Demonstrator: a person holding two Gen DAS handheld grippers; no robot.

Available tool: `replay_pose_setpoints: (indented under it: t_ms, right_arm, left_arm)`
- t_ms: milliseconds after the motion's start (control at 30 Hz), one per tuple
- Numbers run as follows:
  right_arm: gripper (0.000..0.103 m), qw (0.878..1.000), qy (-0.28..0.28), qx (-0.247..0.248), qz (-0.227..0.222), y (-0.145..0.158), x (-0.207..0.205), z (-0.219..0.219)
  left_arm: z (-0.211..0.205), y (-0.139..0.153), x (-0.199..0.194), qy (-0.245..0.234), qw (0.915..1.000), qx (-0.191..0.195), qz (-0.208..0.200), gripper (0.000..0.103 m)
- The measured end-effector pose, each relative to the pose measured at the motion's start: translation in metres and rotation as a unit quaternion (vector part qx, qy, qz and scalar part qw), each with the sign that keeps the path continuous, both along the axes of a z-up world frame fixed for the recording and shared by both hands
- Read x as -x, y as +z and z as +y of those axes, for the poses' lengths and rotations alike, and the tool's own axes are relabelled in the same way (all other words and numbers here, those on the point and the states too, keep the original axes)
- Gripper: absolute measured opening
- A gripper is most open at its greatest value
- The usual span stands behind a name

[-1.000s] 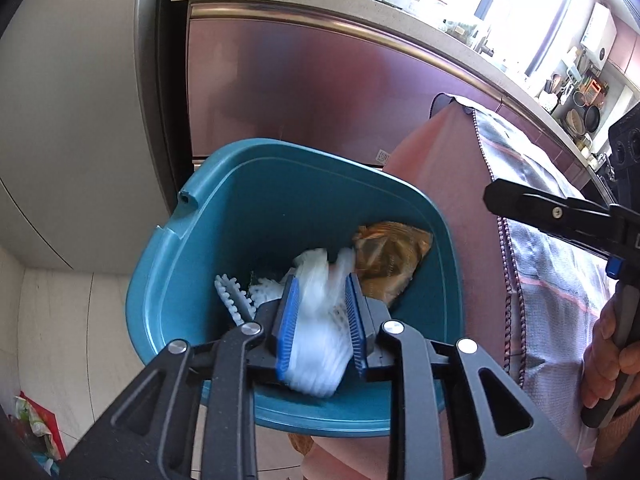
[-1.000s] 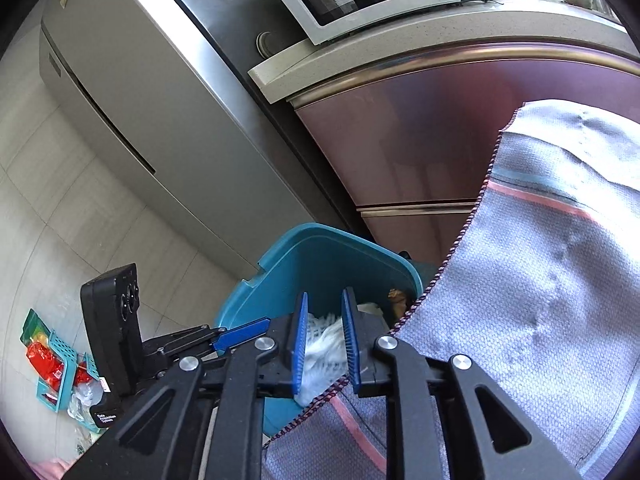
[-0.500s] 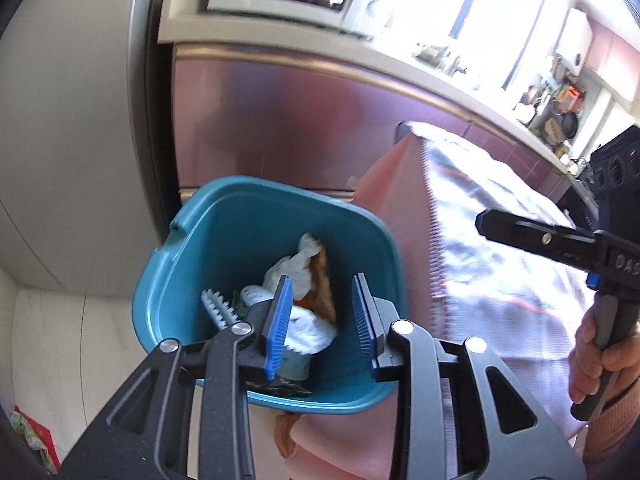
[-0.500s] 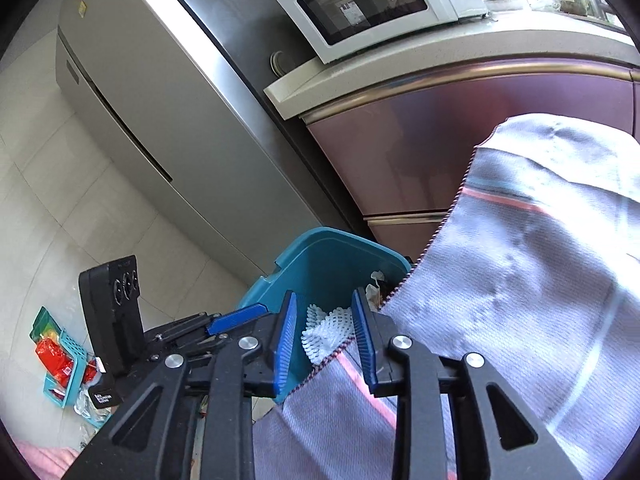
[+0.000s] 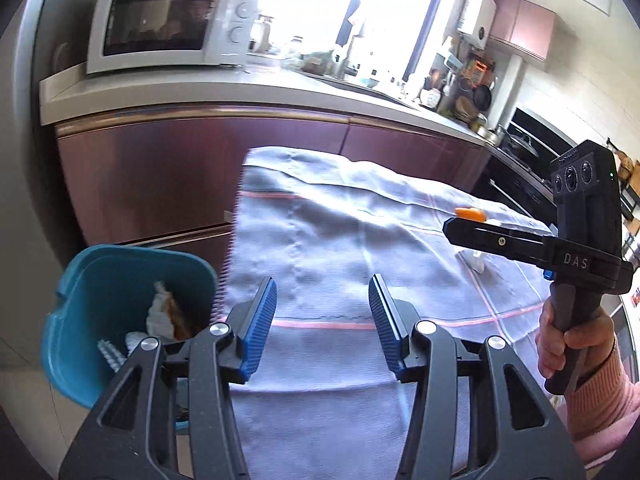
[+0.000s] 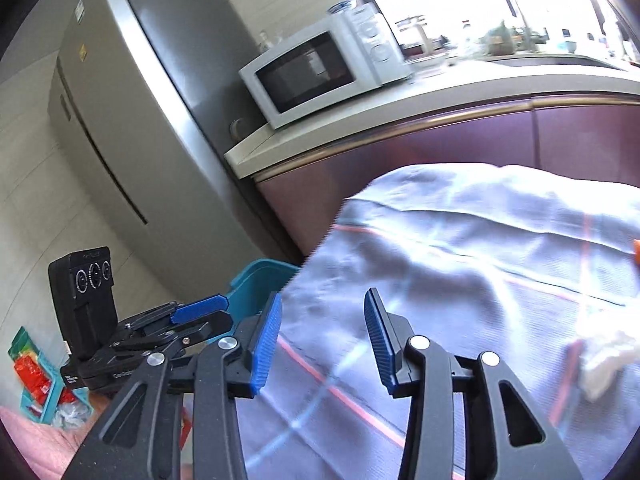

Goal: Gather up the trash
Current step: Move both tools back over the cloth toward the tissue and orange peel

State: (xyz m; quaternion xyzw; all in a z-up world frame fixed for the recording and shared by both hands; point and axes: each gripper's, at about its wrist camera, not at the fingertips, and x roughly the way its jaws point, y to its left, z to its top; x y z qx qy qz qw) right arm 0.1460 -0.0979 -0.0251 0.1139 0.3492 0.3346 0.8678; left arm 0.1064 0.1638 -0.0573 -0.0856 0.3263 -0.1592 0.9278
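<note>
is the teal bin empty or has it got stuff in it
Not empty. The left wrist view shows the teal bin holding white crumpled trash and a brown wrapper.

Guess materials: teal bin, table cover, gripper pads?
Teal bin: likely moulded plastic, smooth with a soft sheen. Table cover: woven fabric, matte; creases, fringed edge, pink stripes. Left gripper pads: probably rubber, blue, finely ribbed.

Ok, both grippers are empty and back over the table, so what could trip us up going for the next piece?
1. The white crumpled scrap and the orange piece lie on a loose cloth; a gripper could pinch cloth too.
2. The bin sits below the table edge, so a drop could miss.
3. The left gripper and right gripper, both opening and empty, could collide.
</note>
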Motion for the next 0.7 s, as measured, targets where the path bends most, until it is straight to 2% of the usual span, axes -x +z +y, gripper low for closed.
replay_pose_setpoints:
  t_ms: [333,533,700]
  right_arm:
    - [0.042,0.994,-0.110,-0.002,-0.007,-0.001,0.002,-0.109]
    - [0.046,0.986,-0.168,0.002,-0.007,-0.006,-0.006,-0.166]
    - [0.047,0.980,-0.201,0.000,0.001,-0.013,-0.018,-0.198]
  left_arm:
    - [-0.113,0.002,-0.019,-0.107,0.9939,-0.025,0.006,0.050]
    - [-0.167,-0.004,-0.042,-0.149,0.9877,-0.041,0.019,0.051]
    - [-0.202,-0.006,-0.060,-0.173,0.9827,-0.062,0.025,0.052]
